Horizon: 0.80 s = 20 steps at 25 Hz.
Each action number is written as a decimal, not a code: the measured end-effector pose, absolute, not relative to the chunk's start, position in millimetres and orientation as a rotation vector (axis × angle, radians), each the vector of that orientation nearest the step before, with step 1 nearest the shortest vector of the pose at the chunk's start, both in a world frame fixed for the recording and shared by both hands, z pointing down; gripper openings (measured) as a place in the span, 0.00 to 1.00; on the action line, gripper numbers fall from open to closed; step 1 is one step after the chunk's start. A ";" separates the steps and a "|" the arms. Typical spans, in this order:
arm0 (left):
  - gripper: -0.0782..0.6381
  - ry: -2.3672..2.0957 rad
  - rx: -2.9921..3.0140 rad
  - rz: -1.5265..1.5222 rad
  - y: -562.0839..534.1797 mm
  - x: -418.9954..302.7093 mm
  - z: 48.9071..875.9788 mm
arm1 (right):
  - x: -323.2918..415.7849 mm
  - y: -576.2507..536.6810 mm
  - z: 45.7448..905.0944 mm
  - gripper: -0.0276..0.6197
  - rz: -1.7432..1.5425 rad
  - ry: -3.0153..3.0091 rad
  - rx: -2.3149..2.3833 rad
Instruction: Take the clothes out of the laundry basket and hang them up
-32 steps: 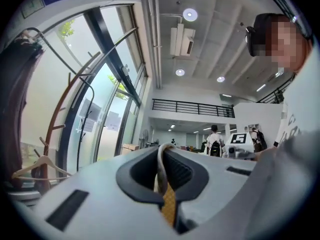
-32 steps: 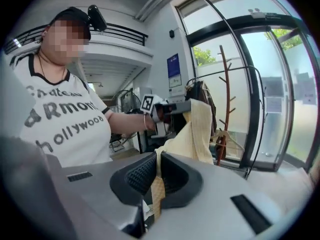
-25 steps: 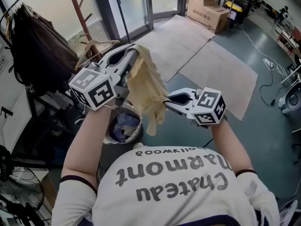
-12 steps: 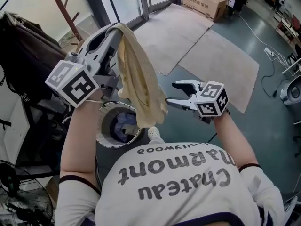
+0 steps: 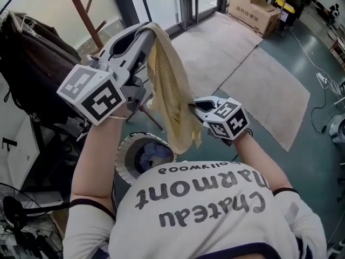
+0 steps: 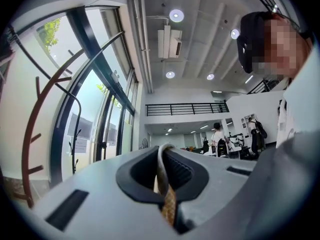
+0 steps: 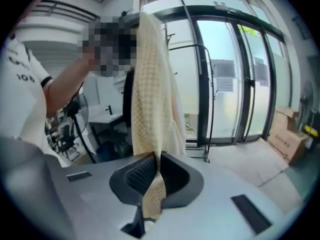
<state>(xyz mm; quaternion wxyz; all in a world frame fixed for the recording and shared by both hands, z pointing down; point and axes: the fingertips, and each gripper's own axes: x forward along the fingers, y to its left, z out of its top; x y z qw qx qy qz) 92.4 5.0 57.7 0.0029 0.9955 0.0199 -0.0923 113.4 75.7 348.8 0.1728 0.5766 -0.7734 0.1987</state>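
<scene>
Cloth (image 5: 171,90) of pale yellow colour with a waffle pattern is held up in the middle of the head view, above and right of the laundry basket (image 5: 125,151). Its upper end is clamped by the left gripper (image 5: 145,30), which is raised toward the upper left of the frame. In the left gripper view the jaws are seen pressed together, with a thin fold of the fabric pinched between the pads. From there the cloth hangs down in a long fold toward the centre of the frame. Its right edge is grasped lower down by the right gripper (image 5: 194,106), which is seen just right of the centre. The jaws of this gripper have just been closing. In the right gripper view they are clenched on the fabric, which rises between the pads and fills the upper middle of that picture. The laundry basket is round and stands on the floor at the lower centre-left, partly covered by the left forearm. Some blue clothes (image 5: 153,154) are seen inside it. A wooden coat rack (image 5: 82,12) stands at the upper left, and a dark garment (image 5: 38,63) hangs at the left edge. Beige mats (image 5: 242,63) lie on the grey floor at the upper right, with a cardboard box (image 5: 253,9) behind them.
</scene>
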 end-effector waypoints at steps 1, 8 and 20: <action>0.12 0.050 3.112 -0.288 -8.3 93.5 59.9 | 126.6 69.6 347.3 0.11 0.607 -2.193 1.679; 0.12 -0.083 3.078 -0.242 -77.6 86.2 93.0 | 219.0 54.5 322.7 0.10 0.665 -2.082 2.009; 0.12 -0.399 2.966 -0.197 -139.9 74.7 153.2 | 322.7 5.5 230.7 0.10 0.422 -2.069 2.308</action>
